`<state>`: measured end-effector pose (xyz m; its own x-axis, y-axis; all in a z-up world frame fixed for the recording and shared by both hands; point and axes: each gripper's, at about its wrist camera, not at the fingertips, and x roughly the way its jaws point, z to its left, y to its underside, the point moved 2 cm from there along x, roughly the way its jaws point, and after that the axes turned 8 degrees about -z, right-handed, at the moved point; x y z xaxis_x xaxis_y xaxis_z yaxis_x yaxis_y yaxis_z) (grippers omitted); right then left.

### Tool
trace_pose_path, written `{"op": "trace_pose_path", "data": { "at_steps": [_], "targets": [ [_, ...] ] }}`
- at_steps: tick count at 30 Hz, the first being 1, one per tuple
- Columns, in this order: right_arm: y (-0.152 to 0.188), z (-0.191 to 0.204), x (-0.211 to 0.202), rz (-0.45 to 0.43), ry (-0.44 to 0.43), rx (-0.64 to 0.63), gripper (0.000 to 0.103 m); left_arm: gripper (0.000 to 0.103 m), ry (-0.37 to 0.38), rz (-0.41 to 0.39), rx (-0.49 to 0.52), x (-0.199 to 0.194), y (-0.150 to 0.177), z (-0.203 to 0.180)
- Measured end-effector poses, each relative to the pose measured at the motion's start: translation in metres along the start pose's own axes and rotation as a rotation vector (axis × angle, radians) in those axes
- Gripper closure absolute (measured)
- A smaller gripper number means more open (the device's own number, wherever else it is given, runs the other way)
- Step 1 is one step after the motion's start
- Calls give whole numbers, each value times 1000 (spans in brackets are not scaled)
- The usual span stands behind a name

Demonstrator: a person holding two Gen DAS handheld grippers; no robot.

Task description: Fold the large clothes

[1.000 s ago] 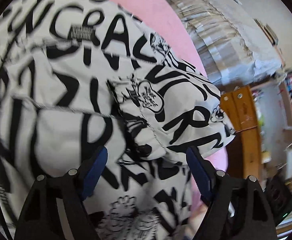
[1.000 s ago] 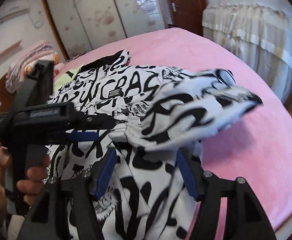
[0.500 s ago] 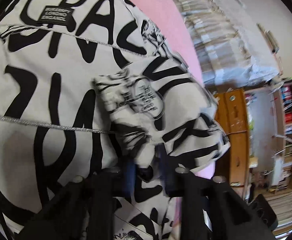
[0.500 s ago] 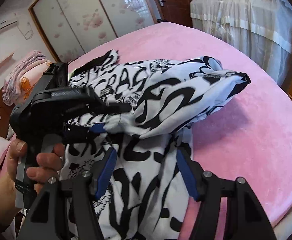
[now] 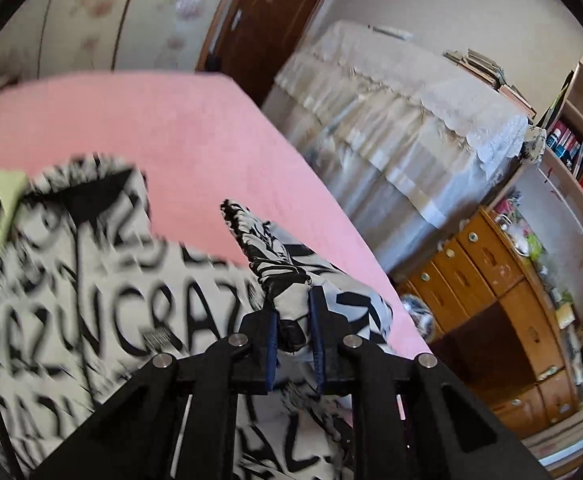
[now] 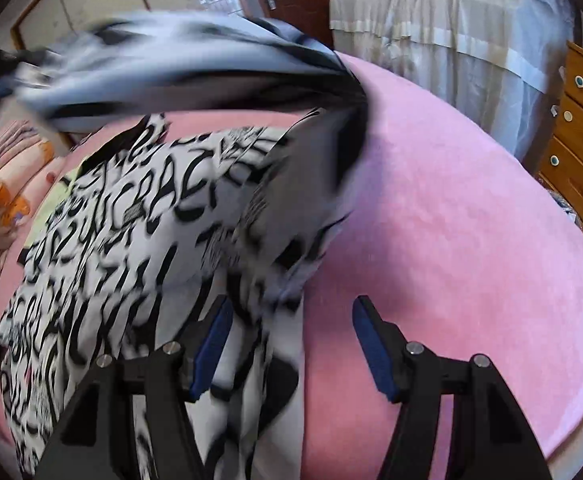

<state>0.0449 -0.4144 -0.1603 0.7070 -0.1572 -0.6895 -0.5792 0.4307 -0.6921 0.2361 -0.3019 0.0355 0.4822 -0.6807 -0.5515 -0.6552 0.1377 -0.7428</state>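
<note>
L gripper [image 5: 293, 332]: jaws have just been closing, now clenched on a bunched sleeve of the white cotton garment w/ black graffiti lettering [image 6: 131, 216], lifted off the pink bedspread [image 6: 451, 220]. Rest of garment lies spread on bed. R gripper [image 6: 287, 344]: released, 2 blue pads apart over garment's edge.

The garment [image 6: 139, 216] is showing as soft woven cloth, matt white with black printed lettering, and a bunched fold of it is creasing between the left gripper [image 5: 294, 332]'s dark blue rubbery-looking pads [image 5: 272, 348]. Both grippers are looking like matt black plastic with bright metal pins; the right gripper [image 6: 291, 344] is the same. The bed cover [image 6: 451, 208] is appearing as pink, fuzzy, plush cloth. The drawers [image 5: 491, 280] are gleaming as varnished wood.
</note>
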Motion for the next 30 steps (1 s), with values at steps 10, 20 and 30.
{"op": "trace_pose_path", "data": {
  "at_steps": [10,20,30],
  "targets": [
    [10,47,18,5,79,-211,82,91,-247,-51,68,-60,-15,86],
    [20,38,-2,73,35,-297,41,86,-469,304,-168,-29,146,247],
    [-32,36,-27,61,-192,-162,26,34,-323,245,-240,-44,137,270]
  ]
}}
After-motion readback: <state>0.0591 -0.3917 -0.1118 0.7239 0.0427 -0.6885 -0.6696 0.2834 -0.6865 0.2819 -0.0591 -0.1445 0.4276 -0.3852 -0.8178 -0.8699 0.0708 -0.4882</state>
